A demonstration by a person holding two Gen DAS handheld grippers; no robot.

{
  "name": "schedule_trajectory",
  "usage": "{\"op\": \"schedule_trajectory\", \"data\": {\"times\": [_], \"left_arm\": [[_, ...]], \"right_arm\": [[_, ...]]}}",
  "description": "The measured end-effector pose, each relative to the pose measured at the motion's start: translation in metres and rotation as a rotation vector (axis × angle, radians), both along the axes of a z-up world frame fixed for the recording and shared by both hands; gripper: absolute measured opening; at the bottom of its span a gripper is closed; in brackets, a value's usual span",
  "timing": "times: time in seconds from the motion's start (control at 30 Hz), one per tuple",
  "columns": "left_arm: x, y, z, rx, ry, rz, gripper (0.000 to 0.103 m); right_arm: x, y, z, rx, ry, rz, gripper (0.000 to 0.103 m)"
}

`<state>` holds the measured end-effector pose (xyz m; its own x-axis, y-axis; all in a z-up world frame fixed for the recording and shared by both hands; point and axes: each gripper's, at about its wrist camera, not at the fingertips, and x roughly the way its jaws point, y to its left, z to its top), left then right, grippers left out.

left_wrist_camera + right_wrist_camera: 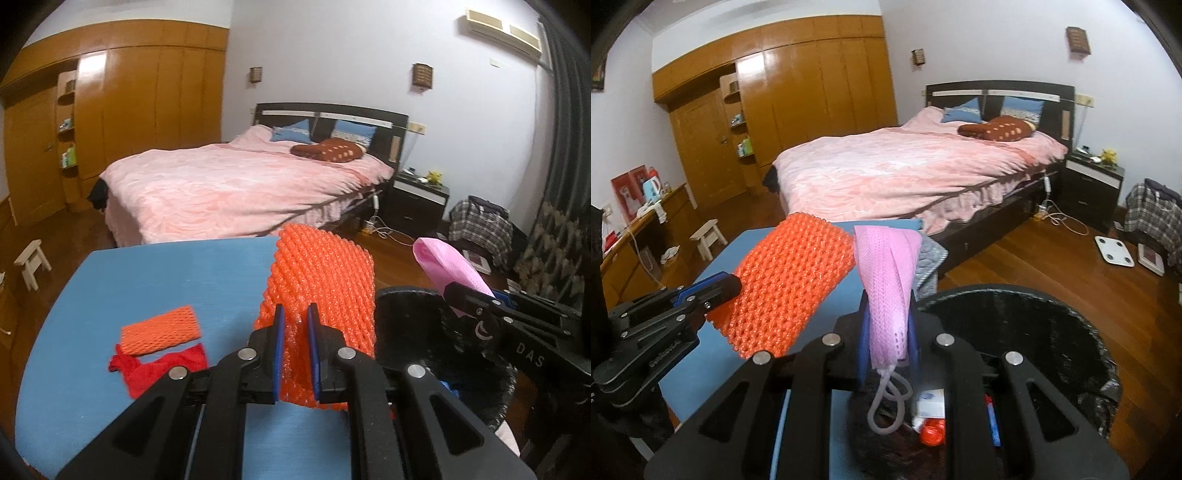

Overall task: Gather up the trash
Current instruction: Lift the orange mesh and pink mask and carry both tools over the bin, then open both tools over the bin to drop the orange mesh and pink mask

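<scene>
- Pinching one end of the orange foam net [321, 291], the left gripper [295, 317] has its fingers pressed in on the mesh, and the rest of the net fans out past the fingertips over the blue table [147, 280].
- The right gripper [888, 314] pinches a pink mask [886, 269] between its fingers; the mask stands up beyond the tips, and its ear loop [888, 402] dangles behind and below them.
- The bin [1034, 332], lined with a black bag, sits just right of the right fingers and below them; some trash already lies in it.
- Judged by look, the net is very light, springy and compressible. It will squash under the pads rather than slip, and a grip near an edge, as here, seems enough.
- The mask looks light, soft and floppy. It will likely sag or flutter when let go, and the loop could catch on a finger, so a hold across the folded middle is safer than one on the loop.
- Left of the left fingers a smaller orange net [160, 328] lies flat on the table, partly over a red scrap [159, 365]; both look just as light and limp.
- Writing: "DAS" shows in pale letters on the right gripper's body in the left wrist view. The packets in the bin carry print too small to read.
</scene>
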<state>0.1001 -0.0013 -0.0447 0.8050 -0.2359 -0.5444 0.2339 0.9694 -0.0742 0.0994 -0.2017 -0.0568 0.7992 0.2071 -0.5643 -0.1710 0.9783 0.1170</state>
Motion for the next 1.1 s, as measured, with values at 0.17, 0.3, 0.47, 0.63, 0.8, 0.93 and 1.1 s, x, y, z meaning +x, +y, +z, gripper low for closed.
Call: {"op": "schedule_trajectory", "data": {"times": [0.17,0.3,0.47,0.63,0.8,0.93,1.1], "left_arm": [[-0.002,-0.027,-0.002,0.01,0.002,-0.061,0.012],[-0.004,-0.051,-0.004,0.026,0.001,-0.108,0.012],[-0.005,-0.079,-0.009,0.043,0.001,-0.158,0.012],[-0.002,-0.102,-0.017,0.053,0.004,-0.197,0.012],[0.001,-0.121,-0.025,0.062,0.011,-0.229,0.012],[0.005,-0.133,-0.033,0.069,0.034,-0.251,0.012],[0.012,-0.142,-0.041,0.064,0.069,-0.28,0.017]], "right_arm": [[-0.011,-0.03,-0.003,-0.001,0.001,-0.053,0.016],[-0.019,-0.057,-0.009,-0.002,0.011,-0.104,0.016],[-0.025,-0.081,-0.017,-0.008,0.023,-0.154,0.016],[-0.034,-0.105,-0.027,-0.016,0.036,-0.2,0.016],[-0.036,-0.121,-0.035,-0.021,0.044,-0.23,0.018],[-0.034,-0.13,-0.044,-0.023,0.056,-0.247,0.018],[-0.031,-0.139,-0.056,-0.027,0.083,-0.261,0.022]]}}
